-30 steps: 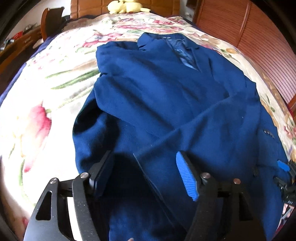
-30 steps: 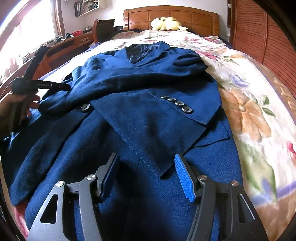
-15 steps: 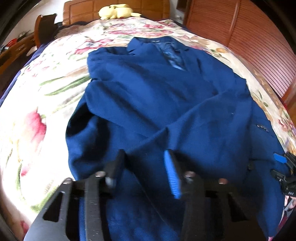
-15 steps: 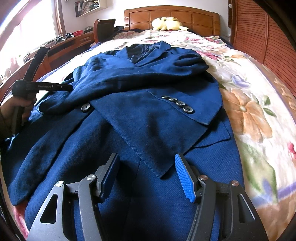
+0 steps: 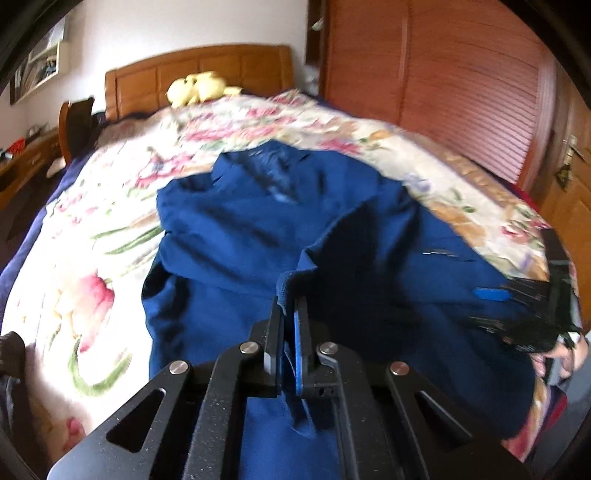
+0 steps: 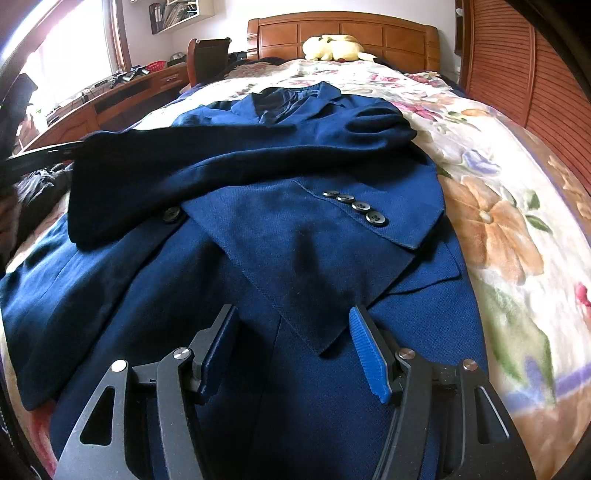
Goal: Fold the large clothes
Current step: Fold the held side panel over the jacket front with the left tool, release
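Observation:
A navy blue jacket (image 6: 280,229) lies face up on a floral bedspread (image 6: 509,236), collar toward the headboard, both sleeves folded across its front. In the left wrist view the jacket (image 5: 236,229) fills the middle. My left gripper (image 5: 290,314) is shut on a fold of the jacket's cloth and holds it raised off the bed. My right gripper (image 6: 293,350) is open, low over the jacket's hem, with a sleeve cuff between its fingers but not gripped. The right gripper also shows at the right edge of the left wrist view (image 5: 517,306).
A wooden headboard (image 6: 343,27) with a yellow plush toy (image 6: 332,48) stands at the far end. A slatted wooden wardrobe (image 5: 461,92) runs along the right of the bed. A desk (image 6: 110,99) and chair (image 6: 207,55) stand at the left.
My left gripper closed on the jacket's cloth and lifted it, so its view now tilts up toward the headboard. The right gripper stayed open and barely moved.

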Demonstrator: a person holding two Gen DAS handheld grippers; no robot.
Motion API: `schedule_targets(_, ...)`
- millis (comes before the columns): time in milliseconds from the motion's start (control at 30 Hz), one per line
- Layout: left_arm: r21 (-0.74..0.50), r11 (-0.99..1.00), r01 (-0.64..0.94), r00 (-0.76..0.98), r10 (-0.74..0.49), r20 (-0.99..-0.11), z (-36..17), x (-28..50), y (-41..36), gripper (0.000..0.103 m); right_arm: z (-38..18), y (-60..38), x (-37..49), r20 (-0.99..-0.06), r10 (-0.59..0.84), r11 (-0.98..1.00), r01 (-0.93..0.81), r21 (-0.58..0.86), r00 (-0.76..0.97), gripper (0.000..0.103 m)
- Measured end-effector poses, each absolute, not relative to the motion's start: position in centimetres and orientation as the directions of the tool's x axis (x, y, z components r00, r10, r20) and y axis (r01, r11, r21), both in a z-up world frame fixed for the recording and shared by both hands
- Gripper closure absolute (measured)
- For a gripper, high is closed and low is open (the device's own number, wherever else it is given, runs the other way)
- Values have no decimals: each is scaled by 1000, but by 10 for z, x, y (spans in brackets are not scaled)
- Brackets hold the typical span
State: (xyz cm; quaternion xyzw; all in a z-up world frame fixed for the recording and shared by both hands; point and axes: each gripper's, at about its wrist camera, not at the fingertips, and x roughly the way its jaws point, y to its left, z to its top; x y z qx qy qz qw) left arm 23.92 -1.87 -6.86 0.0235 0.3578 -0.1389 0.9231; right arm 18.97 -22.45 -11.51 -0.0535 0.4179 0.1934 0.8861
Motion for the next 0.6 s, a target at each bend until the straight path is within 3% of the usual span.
schedule_targets(233,-127,932,338,691,-338,-639,-71,194,-46,98,-111,-230,185,-734,294,930,-362,70,612,39)
schedule_targets(600,-131,916,380,648,-365,-669,-82,153,-78,98,-100,-252,179,-756,213,959,-280,40,620,39)
